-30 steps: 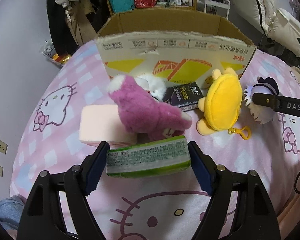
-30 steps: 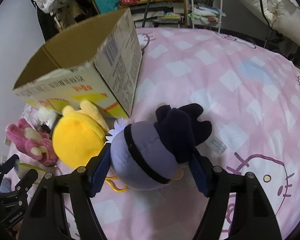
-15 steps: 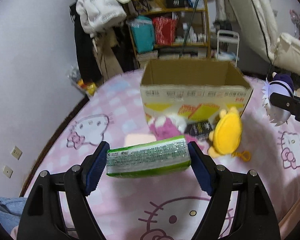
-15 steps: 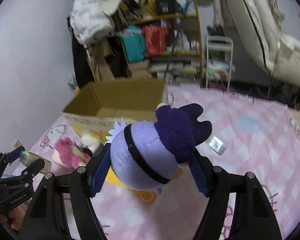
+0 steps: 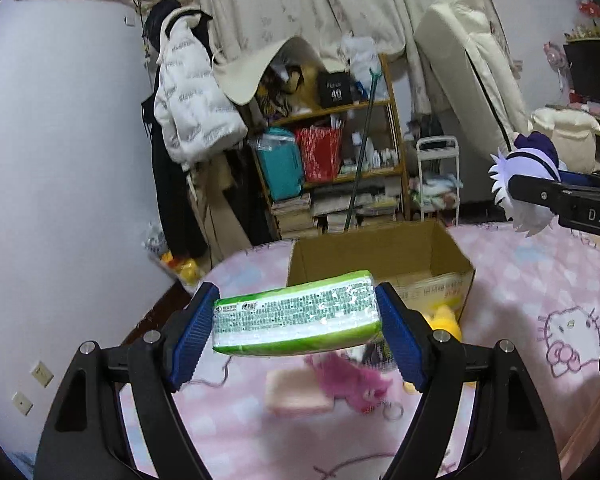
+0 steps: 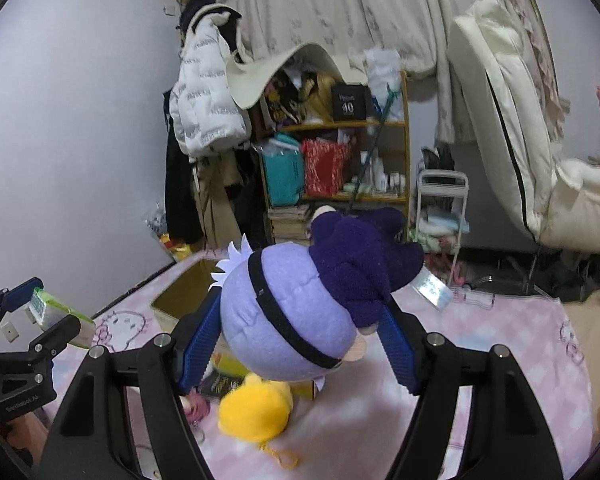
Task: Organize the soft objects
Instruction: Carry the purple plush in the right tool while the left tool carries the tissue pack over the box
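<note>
Left wrist: left hand-held gripper [image 5: 296, 322] clamps green tissue pack [image 5: 296, 320] above bed [image 5: 540, 280], cardboard box [image 5: 380, 256] at 12 o'clock behind it; right wrist: right hand-held gripper [image 6: 296, 316] clamps purple plush doll [image 6: 300, 304], yellow plush [image 6: 256, 412] at 6 o'clock below.

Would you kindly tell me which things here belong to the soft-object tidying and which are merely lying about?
Part of the job: tissue pack in the left gripper; purple doll in the right gripper; cardboard box; yellow plush; pink plush; pink sponge.

Just lying about: white jacket; shelf; folded mattress.
</note>
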The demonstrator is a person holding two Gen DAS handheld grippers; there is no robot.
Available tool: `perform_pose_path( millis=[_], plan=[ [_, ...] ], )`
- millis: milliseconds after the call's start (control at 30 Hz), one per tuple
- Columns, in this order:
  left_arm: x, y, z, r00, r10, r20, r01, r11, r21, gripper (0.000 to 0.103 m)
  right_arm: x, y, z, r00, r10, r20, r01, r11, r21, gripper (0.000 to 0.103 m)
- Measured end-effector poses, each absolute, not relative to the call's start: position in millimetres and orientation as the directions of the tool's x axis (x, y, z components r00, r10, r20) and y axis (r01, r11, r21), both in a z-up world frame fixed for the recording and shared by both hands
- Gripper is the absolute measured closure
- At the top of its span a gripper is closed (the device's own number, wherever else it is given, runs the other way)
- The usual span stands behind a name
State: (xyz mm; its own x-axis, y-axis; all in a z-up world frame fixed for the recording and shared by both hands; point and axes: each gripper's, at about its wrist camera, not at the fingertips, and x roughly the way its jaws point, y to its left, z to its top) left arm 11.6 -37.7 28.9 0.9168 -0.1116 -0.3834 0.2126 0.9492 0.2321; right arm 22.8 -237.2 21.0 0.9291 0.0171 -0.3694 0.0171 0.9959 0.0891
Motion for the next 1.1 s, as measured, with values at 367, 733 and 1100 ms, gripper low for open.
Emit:
perform_pose_path(
  millis=[367,733,1100],
  plan=[
    [49.9,-39.7,74.8,0.970,-0.071,-0.232,0.121,0.971,0.208,0.025,52.8,-220.9,69.4,0.966,0.008,-0.258,-0.006,1.000,0.007,0.025],
    [91.9,-37.1,85.0,0.972,-0.116,-0.203,0.151,0.974,0.167,0.025,79.9,-213.0,73.5,0.972,0.005,-0.233,-0.006,1.000,-0.004,0.024],
    [137.6,-47.3,33.6,0.936,-0.164,-0.311,0.217,0.966,0.143,0.025,114.6,-222.1,23.3,0.945,0.025,-0.326,-0.010,0.999,0.049,0.024]
  ],
)
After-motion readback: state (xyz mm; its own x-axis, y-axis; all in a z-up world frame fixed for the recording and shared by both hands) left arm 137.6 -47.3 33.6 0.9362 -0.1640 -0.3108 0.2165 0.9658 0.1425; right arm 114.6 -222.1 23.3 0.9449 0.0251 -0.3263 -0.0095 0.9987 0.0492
